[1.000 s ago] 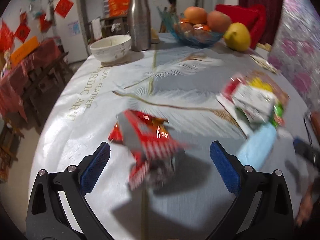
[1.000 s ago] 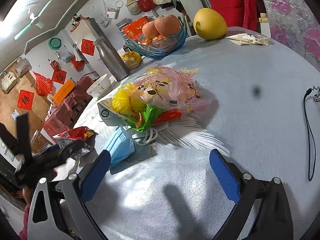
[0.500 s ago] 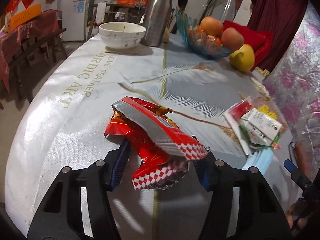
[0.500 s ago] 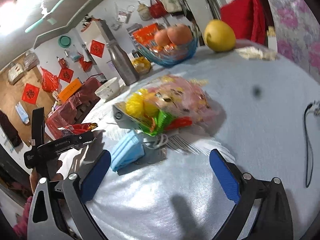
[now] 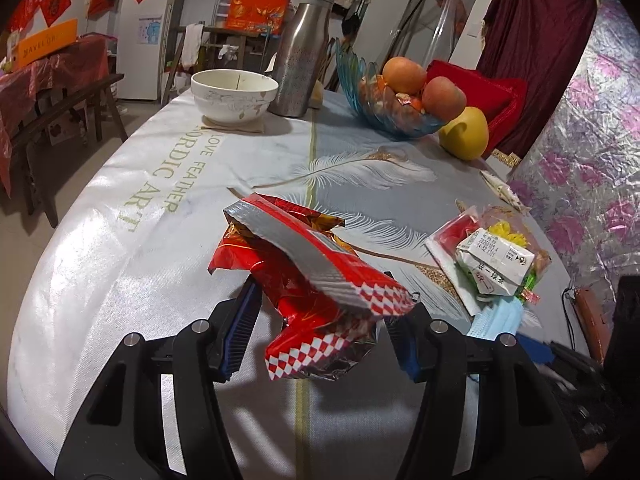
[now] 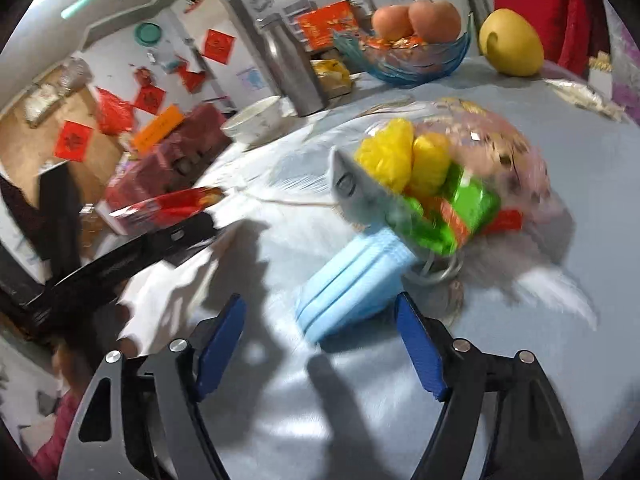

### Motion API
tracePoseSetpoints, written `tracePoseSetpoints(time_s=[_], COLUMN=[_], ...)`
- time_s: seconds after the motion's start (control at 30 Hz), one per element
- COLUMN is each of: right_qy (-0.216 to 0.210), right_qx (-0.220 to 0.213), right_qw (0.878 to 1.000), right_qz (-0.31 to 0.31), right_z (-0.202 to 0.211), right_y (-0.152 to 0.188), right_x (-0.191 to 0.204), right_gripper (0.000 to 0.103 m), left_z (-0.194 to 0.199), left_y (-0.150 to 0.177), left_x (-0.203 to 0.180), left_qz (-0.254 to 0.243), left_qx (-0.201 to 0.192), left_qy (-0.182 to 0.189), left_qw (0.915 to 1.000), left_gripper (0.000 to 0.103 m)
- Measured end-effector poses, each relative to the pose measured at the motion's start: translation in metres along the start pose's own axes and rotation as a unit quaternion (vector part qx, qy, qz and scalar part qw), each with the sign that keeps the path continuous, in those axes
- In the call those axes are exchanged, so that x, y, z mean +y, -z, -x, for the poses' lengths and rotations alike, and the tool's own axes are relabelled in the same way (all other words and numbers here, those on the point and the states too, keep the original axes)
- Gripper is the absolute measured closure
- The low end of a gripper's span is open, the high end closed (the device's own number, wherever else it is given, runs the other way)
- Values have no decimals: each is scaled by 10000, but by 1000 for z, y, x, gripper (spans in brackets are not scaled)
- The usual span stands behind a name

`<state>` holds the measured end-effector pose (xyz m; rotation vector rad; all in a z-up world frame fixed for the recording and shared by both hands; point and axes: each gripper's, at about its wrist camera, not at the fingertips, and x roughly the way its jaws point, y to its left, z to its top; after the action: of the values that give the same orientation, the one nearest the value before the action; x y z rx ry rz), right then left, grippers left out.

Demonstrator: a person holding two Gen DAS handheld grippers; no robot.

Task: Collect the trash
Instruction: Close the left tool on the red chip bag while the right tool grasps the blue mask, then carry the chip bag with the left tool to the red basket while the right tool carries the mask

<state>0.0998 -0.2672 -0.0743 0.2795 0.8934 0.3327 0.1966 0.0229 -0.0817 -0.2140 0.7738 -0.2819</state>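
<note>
My left gripper point(image 5: 320, 332) is shut on a crumpled red snack bag point(image 5: 304, 276) and holds it just above the tablecloth; the bag also shows in the right wrist view point(image 6: 160, 208). My right gripper point(image 6: 320, 344) is open, its fingers on either side of a folded blue face mask point(image 6: 352, 280), not touching it. Behind the mask lies a clear plastic bag of trash point(image 6: 460, 184) with yellow and green wrappers. In the left wrist view that pile point(image 5: 492, 260) and the mask point(image 5: 500, 316) lie at the right.
A white bowl point(image 5: 234, 94), a steel flask point(image 5: 304, 52), a blue glass fruit bowl point(image 5: 396, 108) and a yellow fruit point(image 5: 464, 132) stand at the far end of the table. A paper scrap point(image 5: 500, 190) lies near the right edge.
My left gripper closed on the red snack bag and lifted it. My right gripper moved forward to the blue mask and its jaws narrowed.
</note>
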Motion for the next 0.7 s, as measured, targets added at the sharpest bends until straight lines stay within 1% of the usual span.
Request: tracePoseSetpoints(time_s=[0.03, 0.07, 0.1, 0.13, 0.17, 0.23, 0.27, 0.37, 0.47, 0.6, 0.7], right_qy=[133, 214, 206, 113, 53, 113, 75, -325, -558, -846, -940], right_qx=[17, 53, 121, 127, -23, -342, -445, -705, -843, -962, -1037], right_qw=[9999, 9997, 9997, 9998, 9999, 9989, 9983, 9964, 9945, 9916, 9900], right_qz=[48, 75, 67, 75, 143, 305, 361, 340, 257, 152, 198], right_z=[-6, -10, -14, -14, -8, 7, 13, 39, 55, 72, 79], right_y=[-3, -4, -4, -4, -3, 1, 3, 9, 8, 2, 0], right_x=[1, 1, 0, 0, 2, 5, 7, 6, 0, 0, 7], right_gripper=[31, 53, 68, 72, 74, 75, 75, 75, 75, 75, 75], left_z=[0, 1, 2, 3, 4, 7, 10, 24, 47, 74, 100], left_y=[0, 0, 0, 0, 1, 1, 1, 6, 12, 12, 10], left_x=[1, 2, 3, 3, 5, 7, 8, 7, 5, 10, 19], left_qz=[8, 17, 31, 48, 75, 159, 172, 19, -127, -133, -114], left_qx=[-4, -19, -37, -51, -66, -97, -129, -227, -378, -549, -735], left_qy=[14, 29, 55, 77, 108, 160, 158, -16, -39, -56, -120], left_qw=[10000, 10000, 10000, 9999, 9999, 9997, 9996, 9997, 9992, 9984, 9972], left_gripper=[44, 44, 44, 44, 44, 44, 44, 44, 44, 44, 44])
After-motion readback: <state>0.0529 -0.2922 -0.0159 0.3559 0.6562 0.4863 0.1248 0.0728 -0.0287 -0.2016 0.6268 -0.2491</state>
